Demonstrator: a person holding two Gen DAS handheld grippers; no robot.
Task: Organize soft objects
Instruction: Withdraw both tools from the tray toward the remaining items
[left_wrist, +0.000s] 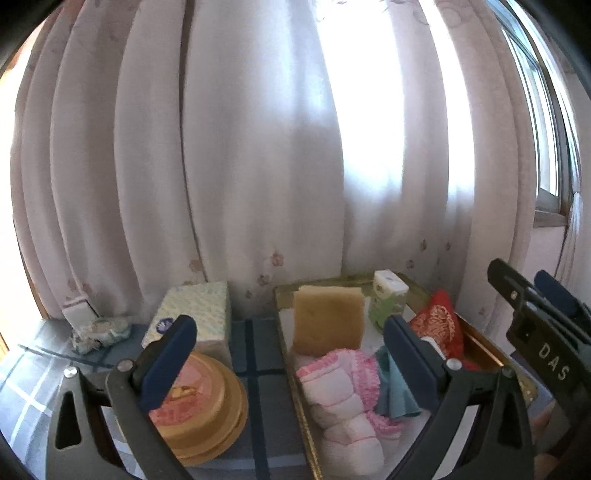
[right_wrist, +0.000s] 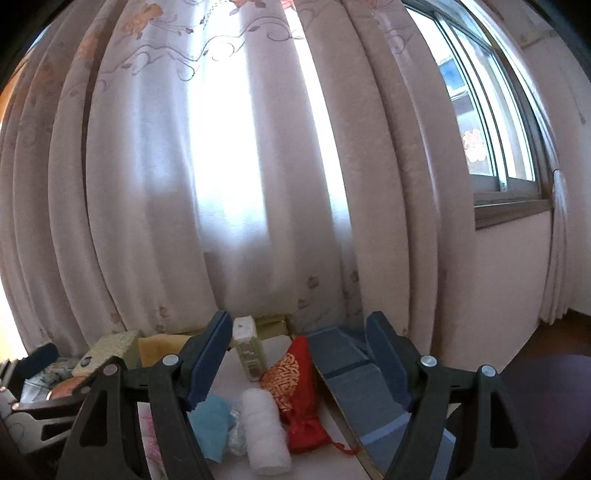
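A gold-rimmed tray (left_wrist: 291, 354) holds soft things: a tan sponge (left_wrist: 327, 319), a pink and white quilted cloth (left_wrist: 340, 398), a teal cloth (left_wrist: 393, 387), a red embroidered pouch (left_wrist: 439, 325) and a green tissue pack (left_wrist: 386, 301). My left gripper (left_wrist: 291, 365) is open and empty above the tray's near left part. My right gripper (right_wrist: 295, 358) is open and empty over the tray; below it lie the red pouch (right_wrist: 295, 391), a white gauze roll (right_wrist: 264, 424), the teal cloth (right_wrist: 212, 421) and the tissue pack (right_wrist: 249, 347). The right gripper also shows in the left wrist view (left_wrist: 543, 325).
Left of the tray on the blue checked tablecloth (left_wrist: 255, 369) stand a round tan tin (left_wrist: 207, 406), a tissue box (left_wrist: 192, 314) and a crumpled wrapper packet (left_wrist: 99, 332). Curtains (left_wrist: 258, 147) hang close behind. A window (right_wrist: 491, 122) is at right.
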